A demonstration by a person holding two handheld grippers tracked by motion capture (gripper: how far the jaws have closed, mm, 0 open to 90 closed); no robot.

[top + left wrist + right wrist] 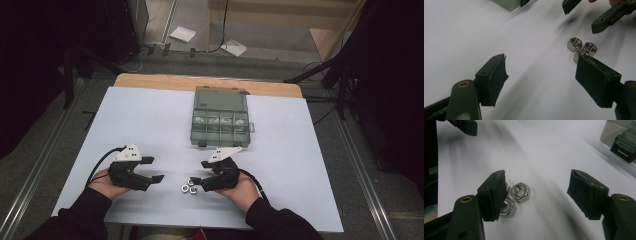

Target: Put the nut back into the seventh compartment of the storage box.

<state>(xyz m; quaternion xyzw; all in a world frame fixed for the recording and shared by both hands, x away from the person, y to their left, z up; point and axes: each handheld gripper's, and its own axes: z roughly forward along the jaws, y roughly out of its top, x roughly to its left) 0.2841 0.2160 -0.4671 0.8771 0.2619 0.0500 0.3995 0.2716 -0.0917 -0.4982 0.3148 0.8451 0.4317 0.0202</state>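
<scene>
Care suits this pick: three shiny steel hex nuts (188,187) lie touching near the white table's (150,115) front edge, between the spread, empty left gripper (155,169) and right gripper (200,172), whose jaws should straddle one nut.

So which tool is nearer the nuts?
Right. The right tool is open just beside the nuts, one pad nearly over them; the left tool is open, farther off across bare table.
</scene>
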